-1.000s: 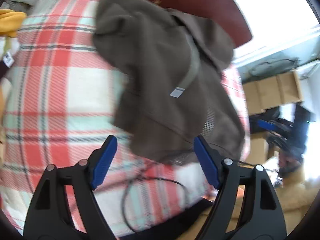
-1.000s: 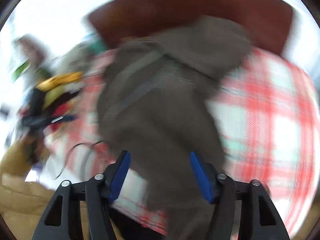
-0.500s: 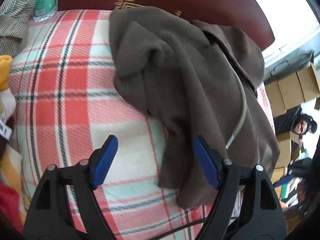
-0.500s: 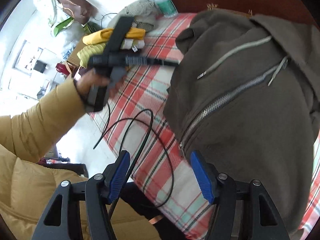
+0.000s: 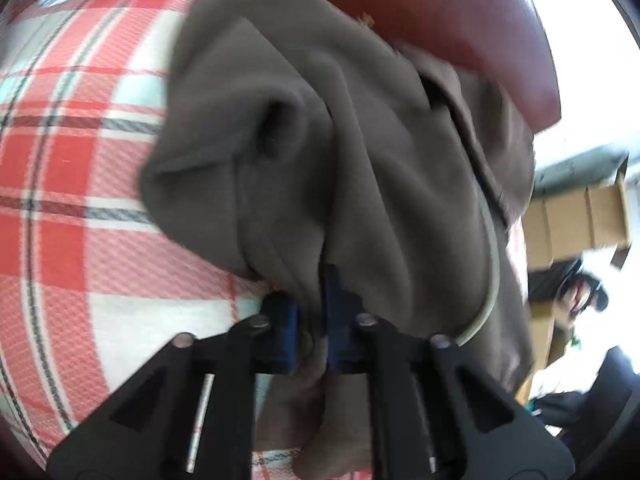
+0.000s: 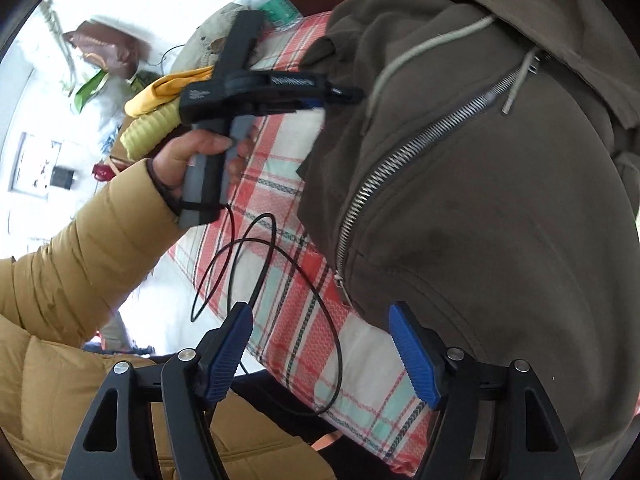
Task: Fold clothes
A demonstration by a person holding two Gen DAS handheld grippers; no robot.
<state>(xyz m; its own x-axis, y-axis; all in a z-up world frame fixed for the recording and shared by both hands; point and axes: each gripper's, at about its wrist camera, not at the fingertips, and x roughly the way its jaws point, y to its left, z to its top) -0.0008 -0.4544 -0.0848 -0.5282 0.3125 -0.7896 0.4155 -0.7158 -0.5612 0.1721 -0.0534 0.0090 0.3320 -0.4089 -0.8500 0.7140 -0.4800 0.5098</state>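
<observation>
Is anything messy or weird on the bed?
The brown zip hoodie lies rumpled on the plaid bedspread, not flat, its zipper half open. A loose black cable loops over the bed's edge beside it.

text: none I can read | bottle [image 6: 276,0] label by my brown jacket [image 6: 480,200]: print too blurred

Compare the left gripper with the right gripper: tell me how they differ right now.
The left gripper has just closed, pinching a fold of the brown jacket; the right gripper has just been opening and holds nothing, above the jacket's edge and the plaid bedspread. Both have blue pads.
</observation>
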